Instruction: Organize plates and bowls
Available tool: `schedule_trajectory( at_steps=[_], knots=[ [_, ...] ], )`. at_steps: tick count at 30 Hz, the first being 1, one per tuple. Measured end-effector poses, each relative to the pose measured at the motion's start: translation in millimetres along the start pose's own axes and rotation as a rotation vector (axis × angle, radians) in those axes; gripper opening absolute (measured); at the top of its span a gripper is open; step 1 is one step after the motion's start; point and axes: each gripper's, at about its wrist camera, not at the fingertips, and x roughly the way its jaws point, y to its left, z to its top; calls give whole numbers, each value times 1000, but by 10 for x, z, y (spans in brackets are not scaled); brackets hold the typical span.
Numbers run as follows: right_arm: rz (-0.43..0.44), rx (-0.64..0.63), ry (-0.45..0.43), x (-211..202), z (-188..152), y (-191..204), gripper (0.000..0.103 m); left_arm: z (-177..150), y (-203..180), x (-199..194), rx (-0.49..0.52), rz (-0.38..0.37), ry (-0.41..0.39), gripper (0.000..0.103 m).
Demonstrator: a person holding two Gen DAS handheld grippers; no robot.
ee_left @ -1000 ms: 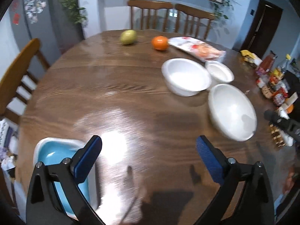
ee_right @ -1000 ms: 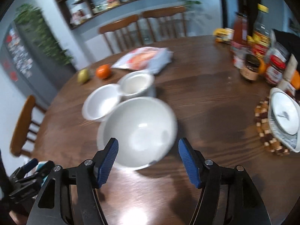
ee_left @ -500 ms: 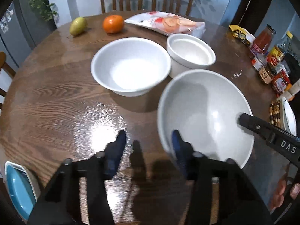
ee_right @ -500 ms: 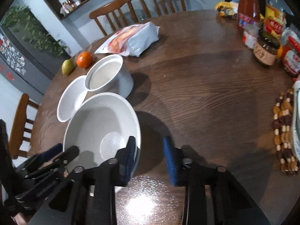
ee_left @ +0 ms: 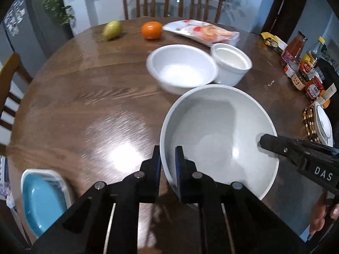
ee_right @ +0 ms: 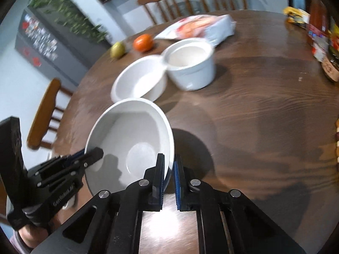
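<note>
A large white bowl (ee_left: 218, 135) is held between both grippers above the round wooden table (ee_left: 84, 97). My left gripper (ee_left: 168, 156) is shut on its near-left rim. My right gripper (ee_right: 168, 165) is shut on the opposite rim of the large bowl (ee_right: 131, 144). A medium white bowl (ee_left: 182, 67) and a small deep white bowl (ee_left: 231, 63) stand touching each other beyond it. They also show in the right wrist view as the medium bowl (ee_right: 139, 82) and the small bowl (ee_right: 190, 63).
A blue dish in a white tray (ee_left: 42, 199) sits at the table's near-left edge. A pear (ee_left: 111, 29), an orange (ee_left: 151, 30) and a food packet (ee_left: 201, 32) lie at the back. Jars and bottles (ee_left: 303, 63) and a plate on a beaded mat (ee_left: 322, 124) stand at the right.
Both grippers were open a second ago and have closed on opposite rims of the large bowl. The bowl now appears lifted and tilted.
</note>
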Motion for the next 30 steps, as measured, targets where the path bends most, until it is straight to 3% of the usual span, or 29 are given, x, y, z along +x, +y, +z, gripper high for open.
schedule_trajectory(
  at_steps=[5, 11, 13, 15, 17, 25, 30],
  knots=[
    [57, -37, 80, 181, -173, 348, 10, -233, 349, -113, -28, 42, 24, 10],
    [55, -48, 121, 290, -290, 481, 13, -382, 497, -60, -45, 45, 59, 13],
    [37, -39, 118, 261, -280, 465, 17, -397, 529, -74, -53, 42, 57, 31],
    [35, -30, 95, 186, -266, 448, 20, -386, 575, -145, -59, 45, 35, 42],
    [34, -13, 66, 100, -241, 412, 27, -347, 636, -214, -67, 43, 15, 45],
    [9, 72, -61, -203, 148, 233, 31, 179, 654, -490, -60, 19, -97, 60],
    [5, 105, -90, -107, 536, 212, 31, 679, 466, -354, -27, -13, -109, 60]
  ],
)
